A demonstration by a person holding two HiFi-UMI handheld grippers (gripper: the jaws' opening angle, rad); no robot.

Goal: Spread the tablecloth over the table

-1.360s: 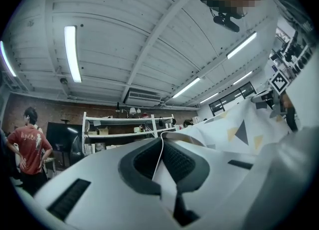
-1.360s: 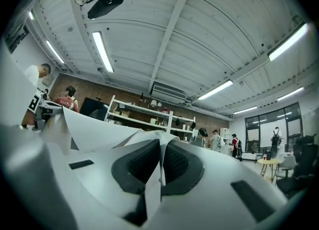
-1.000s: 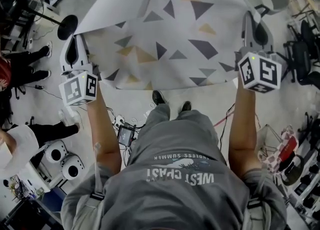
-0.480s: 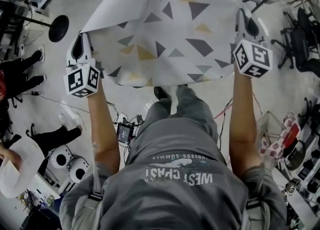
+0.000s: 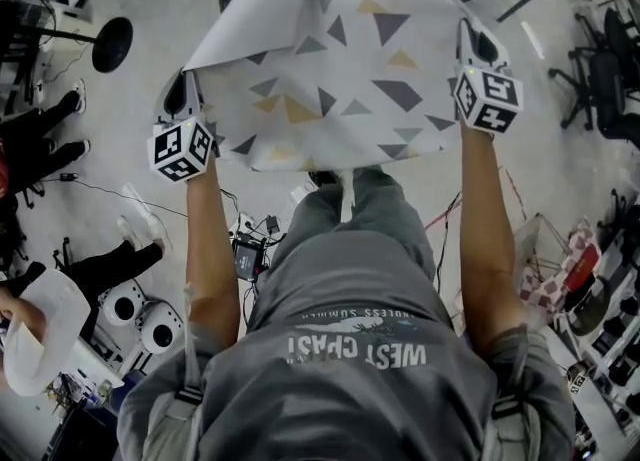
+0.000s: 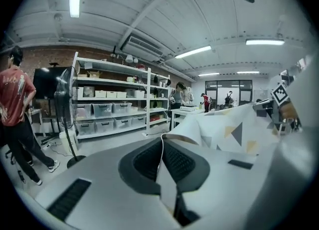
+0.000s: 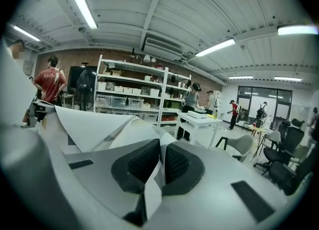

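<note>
2 corners of the tablecloth (image 5: 330,79) are in your grip: the left gripper (image 5: 184,99) is pressed together on 1 near corner, and the right gripper (image 5: 472,41) pinches the other, with the cloth's edge running thin between each pair of pads. The sheet hangs out ahead of you above the floor, its near hem sagging over your feet and its far part raised in a ridge. I judge you are bringing it in to be laid, though no table shows beneath it. Hold both pinches firm, keep your hands level and wide so the near hem pulls taut, and let the far end settle first. Mind the black round stand base (image 5: 112,44) and the bystander's legs (image 5: 45,134) to your left, and the chairs (image 5: 600,79) to your right; straight ahead the floor looks open.
</note>
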